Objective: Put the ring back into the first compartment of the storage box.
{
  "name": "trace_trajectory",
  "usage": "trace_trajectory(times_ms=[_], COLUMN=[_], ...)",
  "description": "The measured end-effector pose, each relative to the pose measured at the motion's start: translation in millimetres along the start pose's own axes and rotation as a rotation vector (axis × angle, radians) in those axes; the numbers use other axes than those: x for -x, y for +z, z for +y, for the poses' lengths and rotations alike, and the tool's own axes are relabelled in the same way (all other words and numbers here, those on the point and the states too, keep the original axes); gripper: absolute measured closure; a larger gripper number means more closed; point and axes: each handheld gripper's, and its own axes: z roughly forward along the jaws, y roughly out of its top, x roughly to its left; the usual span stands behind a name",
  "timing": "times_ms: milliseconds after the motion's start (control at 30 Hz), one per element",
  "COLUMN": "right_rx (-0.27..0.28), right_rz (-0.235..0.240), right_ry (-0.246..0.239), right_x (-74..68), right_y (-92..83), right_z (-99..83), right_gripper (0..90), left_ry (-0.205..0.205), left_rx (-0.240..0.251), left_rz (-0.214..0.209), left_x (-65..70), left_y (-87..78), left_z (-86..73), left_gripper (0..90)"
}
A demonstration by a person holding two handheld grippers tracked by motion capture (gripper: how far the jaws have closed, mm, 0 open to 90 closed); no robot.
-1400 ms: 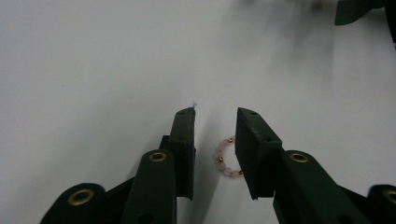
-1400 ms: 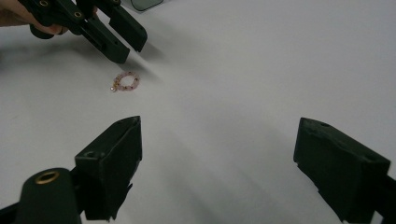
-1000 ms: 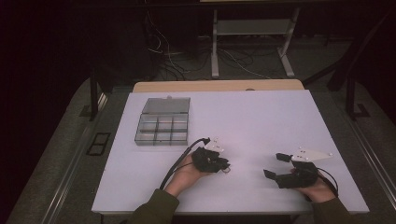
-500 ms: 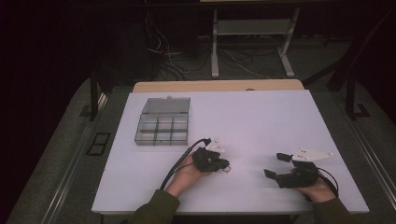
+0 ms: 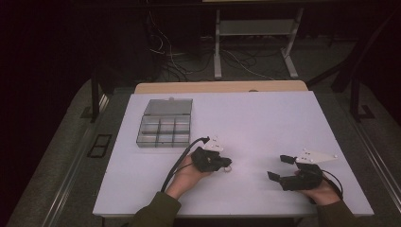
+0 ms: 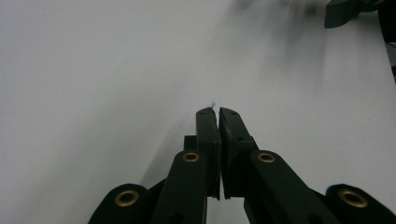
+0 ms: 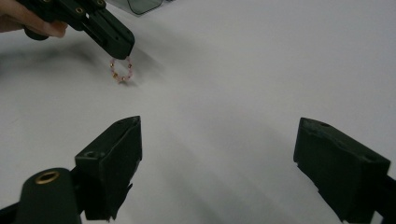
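My left gripper (image 5: 226, 163) lies low over the white table (image 5: 265, 118), left of centre near the front. Its jaws are pressed together. In the right gripper view that same gripper (image 7: 122, 49) is shut on a small ring of pink and gold beads (image 7: 121, 70), which hangs from its tips down to the table top. A tiny bit of the ring (image 6: 213, 103) peeks past the closed tips in the left gripper view. My right gripper (image 5: 278, 167) rests at the front right, open and wide, with nothing between its jaws (image 7: 217, 163).
A clear plastic box with several compartments (image 5: 164, 124), its lid up, stands at the table's back left; its corner (image 7: 144, 4) shows in the right gripper view. A wooden ledge (image 5: 222, 87) runs along the far edge. Cables and a metal stand lie on the floor beyond.
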Motion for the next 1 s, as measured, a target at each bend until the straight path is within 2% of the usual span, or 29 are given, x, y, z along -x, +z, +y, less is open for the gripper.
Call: trace_trajectory(times_ms=[467, 1000], right_rx=[0.001, 0.0], right_rz=[0.0, 0.0], right_ry=[-0.002, -0.001], right_x=[0.4, 0.7], right_y=[-0.3, -0.7], right_z=[0.0, 0.0], right_gripper=[15.0, 15.0], left_ry=[-0.026, -0.06], left_rx=[0.07, 0.125], left_rz=[0.039, 0.086], left_x=[-11.5, -26.4], left_y=[-27.3, -57.2], left_z=[0.3, -2.8], left_gripper=[87.0, 87.0])
